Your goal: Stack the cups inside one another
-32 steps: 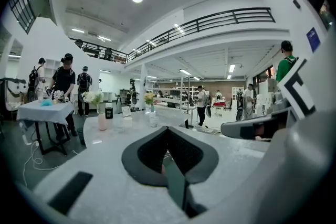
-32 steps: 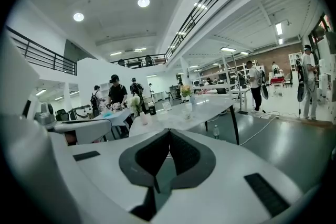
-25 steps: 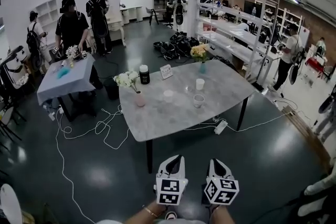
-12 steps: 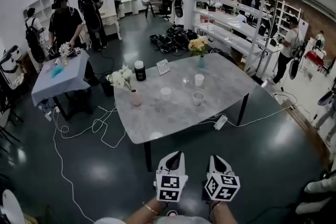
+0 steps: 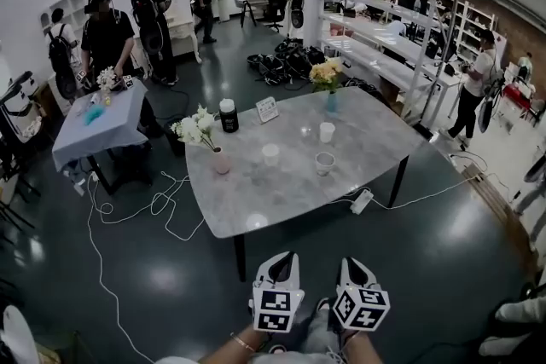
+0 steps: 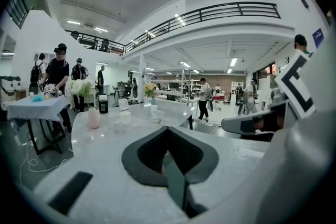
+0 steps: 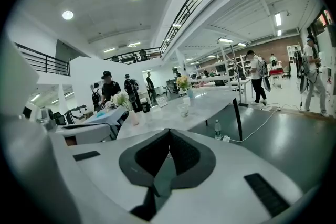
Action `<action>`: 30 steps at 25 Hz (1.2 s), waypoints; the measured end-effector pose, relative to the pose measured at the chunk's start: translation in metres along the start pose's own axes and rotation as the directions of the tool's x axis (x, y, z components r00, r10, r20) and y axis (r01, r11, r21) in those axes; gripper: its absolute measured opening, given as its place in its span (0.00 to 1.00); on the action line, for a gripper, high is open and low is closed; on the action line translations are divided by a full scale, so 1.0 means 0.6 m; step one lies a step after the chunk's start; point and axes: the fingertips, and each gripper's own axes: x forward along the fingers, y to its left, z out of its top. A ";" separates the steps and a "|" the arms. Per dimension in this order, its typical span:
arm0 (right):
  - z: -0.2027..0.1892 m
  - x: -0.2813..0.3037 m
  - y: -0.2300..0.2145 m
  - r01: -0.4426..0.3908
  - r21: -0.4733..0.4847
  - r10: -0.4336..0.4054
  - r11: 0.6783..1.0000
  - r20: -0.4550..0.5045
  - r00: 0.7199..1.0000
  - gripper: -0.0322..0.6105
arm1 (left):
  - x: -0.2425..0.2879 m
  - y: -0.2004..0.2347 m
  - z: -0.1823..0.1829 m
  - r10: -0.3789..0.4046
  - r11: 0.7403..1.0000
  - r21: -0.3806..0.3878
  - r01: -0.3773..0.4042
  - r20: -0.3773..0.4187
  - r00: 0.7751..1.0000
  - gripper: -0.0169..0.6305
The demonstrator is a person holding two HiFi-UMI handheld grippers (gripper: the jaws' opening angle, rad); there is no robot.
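Three cups stand apart on the grey marble table in the head view: a white cup at the back, a white cup to its left and a greyish cup in front. My left gripper and right gripper hover side by side over the floor, short of the table's near edge. Both are shut with nothing between their jaws. In the left gripper view the jaws meet at a point, and the cups show far ahead. The right gripper faces the greyish cup.
On the table stand a pink vase of white flowers, a black jar, a small sign card and a blue vase of yellow flowers. White cables lie on the floor at left. Several people stand near a cloth-covered side table.
The table sits slightly nearer and lower in the head view. A person in black has walked into view at the back. Both grippers stay shut, side by side.
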 end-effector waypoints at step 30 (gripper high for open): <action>0.208 0.355 -0.214 -0.122 -0.037 0.121 0.992 -0.037 0.992 0.06 | 0.399 0.017 0.117 0.139 0.990 -0.031 -0.140 -0.036 0.990 0.02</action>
